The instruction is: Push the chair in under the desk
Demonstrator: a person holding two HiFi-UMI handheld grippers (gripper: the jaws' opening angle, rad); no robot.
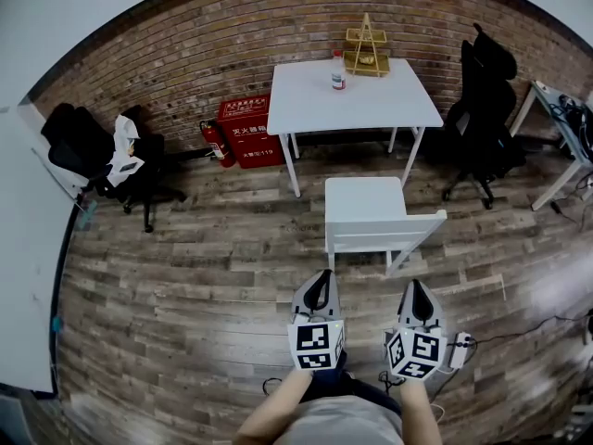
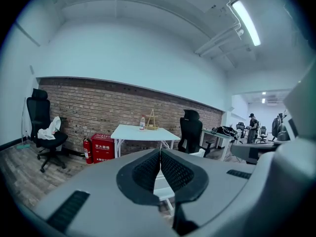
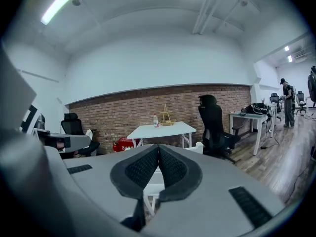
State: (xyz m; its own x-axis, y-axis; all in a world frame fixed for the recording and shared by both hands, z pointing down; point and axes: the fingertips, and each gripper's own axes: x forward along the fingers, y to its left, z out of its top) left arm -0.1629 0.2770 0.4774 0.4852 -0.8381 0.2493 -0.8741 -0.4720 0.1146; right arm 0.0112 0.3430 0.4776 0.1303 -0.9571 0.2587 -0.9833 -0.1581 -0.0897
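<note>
Since left tongs (image 1: 321,276) and right tongs (image 1: 416,286) sit closed and empty, best press both tips evenly on chair (image 1: 364,202) backrest, straight toward bench (image 1: 371,109).

Smooth matt chair (image 1: 364,202) and desk (image 1: 371,102), rough brick wall (image 1: 185,54), wood-plank floor (image 1: 185,276)

In the left gripper view, the grey body of the left gripper (image 2: 160,154) hides most of the chair (image 2: 161,184); only a white strip shows between its jaws. In the head view, the right edge cuts off the second desk (image 1: 554,108), and the bottom edge cuts off the person's forearms (image 1: 278,412). The label of the bottle (image 1: 338,70) is too small to read.
</note>
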